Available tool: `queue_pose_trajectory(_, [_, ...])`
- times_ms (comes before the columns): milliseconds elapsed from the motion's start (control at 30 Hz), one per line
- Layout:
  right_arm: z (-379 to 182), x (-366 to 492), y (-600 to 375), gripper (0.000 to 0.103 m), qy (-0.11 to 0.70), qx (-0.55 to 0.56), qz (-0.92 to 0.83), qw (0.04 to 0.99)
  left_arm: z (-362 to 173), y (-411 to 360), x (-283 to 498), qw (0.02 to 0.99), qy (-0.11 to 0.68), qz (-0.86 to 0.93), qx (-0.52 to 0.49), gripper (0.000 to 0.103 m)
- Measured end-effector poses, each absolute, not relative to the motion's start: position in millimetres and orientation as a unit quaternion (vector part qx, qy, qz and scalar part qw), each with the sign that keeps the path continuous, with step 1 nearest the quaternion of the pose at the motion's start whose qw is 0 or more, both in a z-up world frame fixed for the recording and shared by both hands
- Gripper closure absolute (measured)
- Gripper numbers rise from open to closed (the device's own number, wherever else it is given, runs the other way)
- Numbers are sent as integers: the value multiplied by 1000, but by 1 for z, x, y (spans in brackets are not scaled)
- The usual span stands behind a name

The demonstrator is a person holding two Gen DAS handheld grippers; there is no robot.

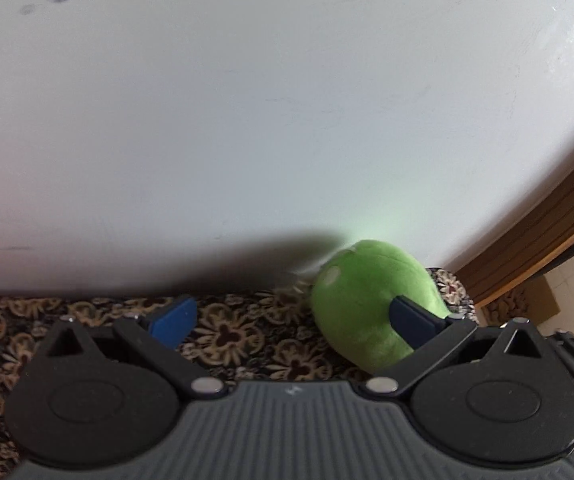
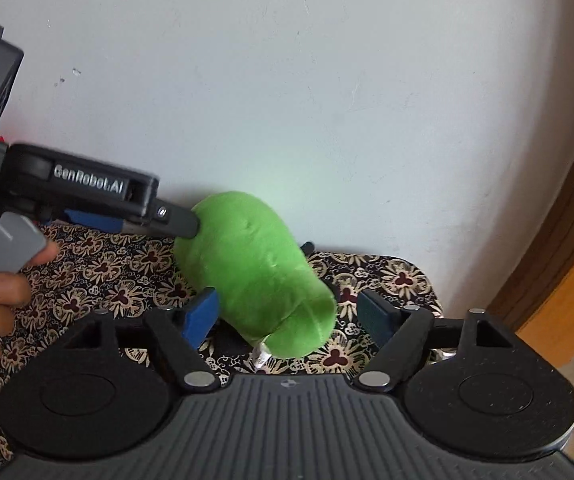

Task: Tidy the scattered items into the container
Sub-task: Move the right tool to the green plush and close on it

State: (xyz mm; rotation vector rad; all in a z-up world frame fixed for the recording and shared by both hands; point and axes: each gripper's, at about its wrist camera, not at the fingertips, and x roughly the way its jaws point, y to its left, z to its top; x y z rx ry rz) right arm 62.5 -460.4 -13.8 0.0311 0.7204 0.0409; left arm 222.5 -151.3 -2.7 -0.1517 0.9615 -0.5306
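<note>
A green plush toy (image 2: pixel 259 268) lies on a floral patterned cloth (image 2: pixel 103 272) against a white wall. My right gripper (image 2: pixel 291 314) is open, with the near end of the toy between its blue pads (image 2: pixel 203 312). My left gripper (image 1: pixel 293 320) is open; its right pad (image 1: pixel 411 320) touches the toy (image 1: pixel 359 300), which sits at the right side of its gap. In the right wrist view the left gripper's finger (image 2: pixel 175 222) touches the toy's far end. No container is in view.
The white wall (image 1: pixel 287 120) rises right behind the toy. The cloth's right edge (image 2: pixel 427 280) ends near a wooden door frame (image 2: pixel 567 260). A white tag (image 2: pixel 261 354) sticks out of the toy's near end.
</note>
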Motion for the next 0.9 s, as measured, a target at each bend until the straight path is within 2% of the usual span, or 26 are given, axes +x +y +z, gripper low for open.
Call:
queue_pose_trajectory(367, [-34,90,-462,17,361,45,43,931,-6,-155,228,833,469,-279,-91,0])
queue_pose_trajectory(600, [-32,78,-452,33,357,39,20,933,7,-151,213,834,455,-301,-80,0])
queue_pose_trajectory(700, [-26,65,-445,34,348,32,7,937,12,-143,202,843,446,-288,-89,0])
queue_pose_trajectory(900, [-19,33,-412,35,341,-3,7,940,-3,-152,181,821,489,-283,-80,0])
